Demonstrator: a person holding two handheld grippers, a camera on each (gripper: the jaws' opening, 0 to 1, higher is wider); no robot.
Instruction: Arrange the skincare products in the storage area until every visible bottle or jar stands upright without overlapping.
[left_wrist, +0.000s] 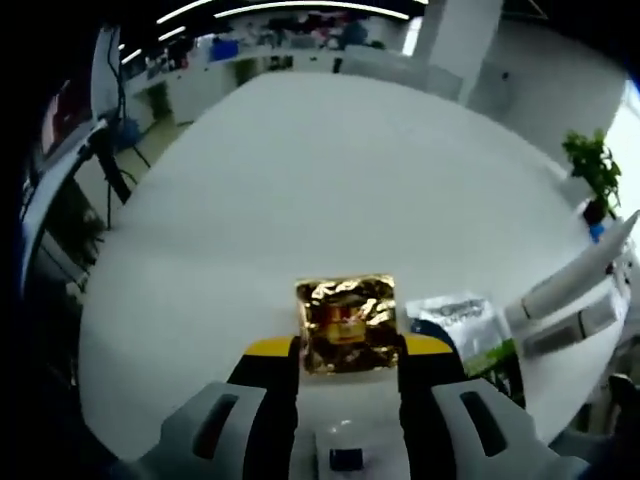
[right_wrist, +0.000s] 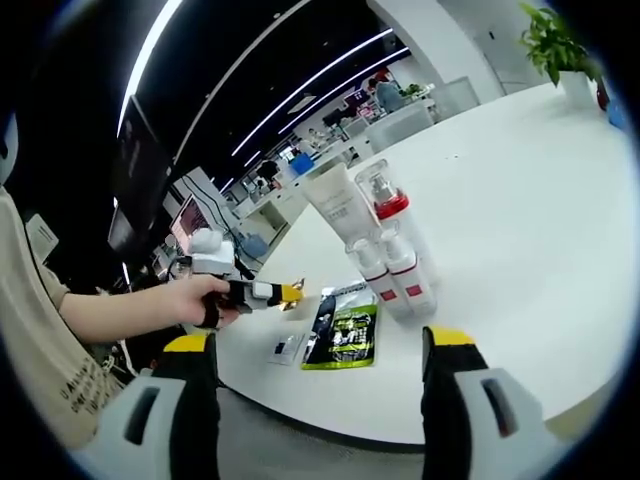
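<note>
The left hand-held gripper (left_wrist: 349, 352) was clamped on a gold sachet (left_wrist: 346, 323) at lower centre, over the table (left_wrist: 330, 180). The right hand-held gripper (right_wrist: 320, 350) stood wide apart, holding nothing; white bottles (right_wrist: 390, 265) lay mid-frame.

Big white desk (right_wrist: 520, 190), rounded edge, mostly bare surface. Near the edge there's a green-and-black sachet (right_wrist: 345, 330) lying flat, with a small clear packet (right_wrist: 284, 347) just beside it. Right behind those, a cluster of skincare: two small white bottles with red labels (right_wrist: 395, 270), a red-collared pump bottle (right_wrist: 385, 200) and a white tube (right_wrist: 338, 205). A potted plant (right_wrist: 552, 45) sits at the far end.
</note>
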